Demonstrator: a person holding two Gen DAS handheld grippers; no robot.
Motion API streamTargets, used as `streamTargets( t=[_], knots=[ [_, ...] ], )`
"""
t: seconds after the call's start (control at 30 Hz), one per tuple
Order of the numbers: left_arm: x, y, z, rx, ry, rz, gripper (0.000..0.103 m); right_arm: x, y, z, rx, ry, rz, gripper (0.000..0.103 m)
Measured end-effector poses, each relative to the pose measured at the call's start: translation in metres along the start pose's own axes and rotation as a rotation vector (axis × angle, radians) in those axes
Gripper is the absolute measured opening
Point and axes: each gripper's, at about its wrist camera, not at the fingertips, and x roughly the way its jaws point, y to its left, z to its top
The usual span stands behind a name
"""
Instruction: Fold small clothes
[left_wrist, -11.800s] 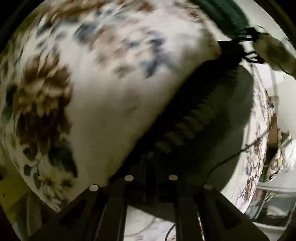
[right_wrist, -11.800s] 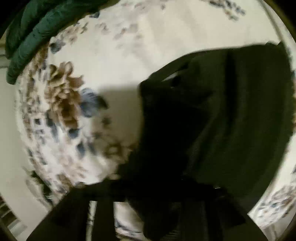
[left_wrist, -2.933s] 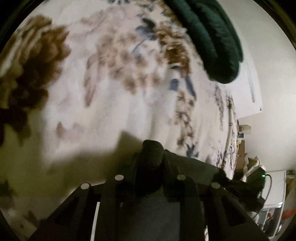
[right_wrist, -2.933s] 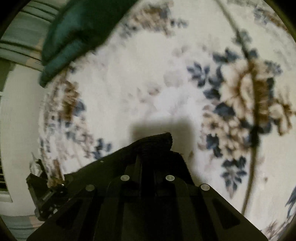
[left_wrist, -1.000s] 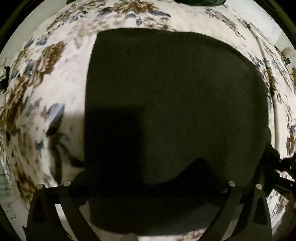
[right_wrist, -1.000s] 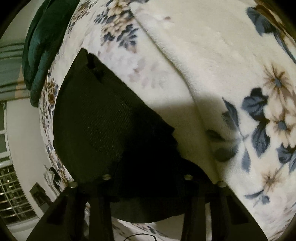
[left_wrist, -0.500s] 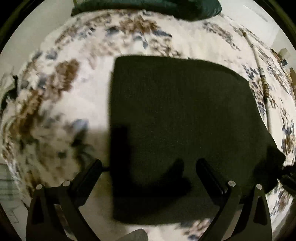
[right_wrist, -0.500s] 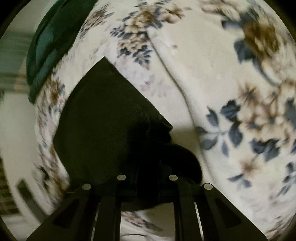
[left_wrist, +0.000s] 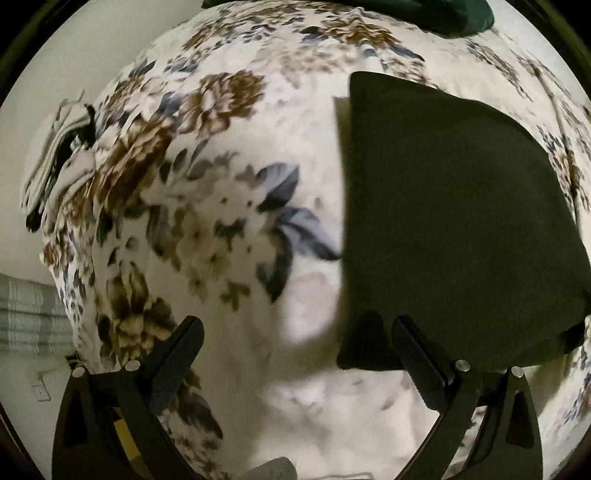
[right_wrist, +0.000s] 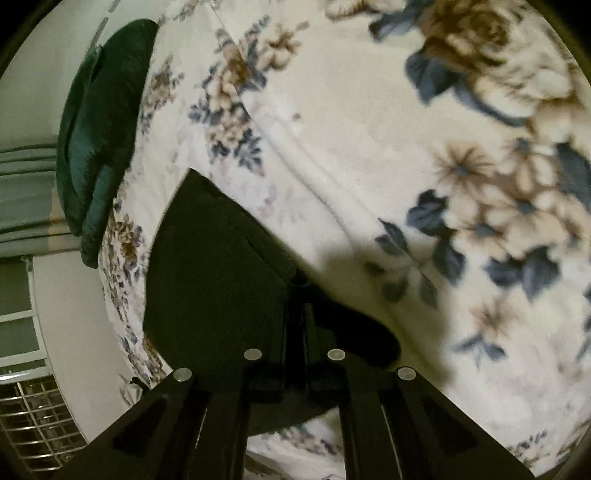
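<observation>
— Cloth (left_wrist: 450, 229) location?
— Flat on the flowered bed blanket (left_wrist: 229, 206), its straight left edge facing bare blanket.
— Left tool (left_wrist: 295, 332)?
— Spread wide, holding nothing, beside that edge.
— Right tool (right_wrist: 295, 291)?
— Pinched shut on the cloth's (right_wrist: 214, 280) near corner.

The left gripper (left_wrist: 295, 343) has let go of the dark cloth (left_wrist: 454, 229) and swung off to its left, fingers now spread wide over the flowered blanket (left_wrist: 221, 192). The cloth, bunched up before, lies flat. The right gripper (right_wrist: 297, 295), open a second ago, has pinched the cloth's edge.
</observation>
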Motion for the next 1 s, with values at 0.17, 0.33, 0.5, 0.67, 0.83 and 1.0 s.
streamTargets(
  t=[0.17, 0.33, 0.5, 0.67, 0.83, 1.0],
  knots=[
    [-0.004, 0.009, 0.001, -0.022, 0.018, -0.031, 0.103, -0.022, -0.004, -0.015, 0.003, -0.004, -0.047, 0.005],
    [0.006, 0.012, 0.001, -0.041, 0.057, -0.088, 0.103, 0.010, -0.044, -0.011, 0.075, 0.089, -0.115, 0.006],
    [0.017, 0.027, 0.001, -0.129, 0.084, -0.220, 0.103, 0.002, -0.056, -0.002, 0.099, 0.090, -0.048, 0.030],
    [0.036, 0.044, 0.000, -0.223, 0.055, -0.412, 0.103, 0.003, -0.057, -0.004, 0.041, 0.161, 0.096, 0.056],
    [0.067, 0.021, 0.015, -0.185, 0.101, -0.513, 0.103, 0.028, -0.051, -0.013, -0.019, 0.248, 0.044, 0.056],
    [0.055, 0.010, 0.041, -0.121, 0.023, -0.541, 0.103, 0.004, -0.015, 0.009, -0.187, 0.144, 0.056, 0.059]
  ],
)
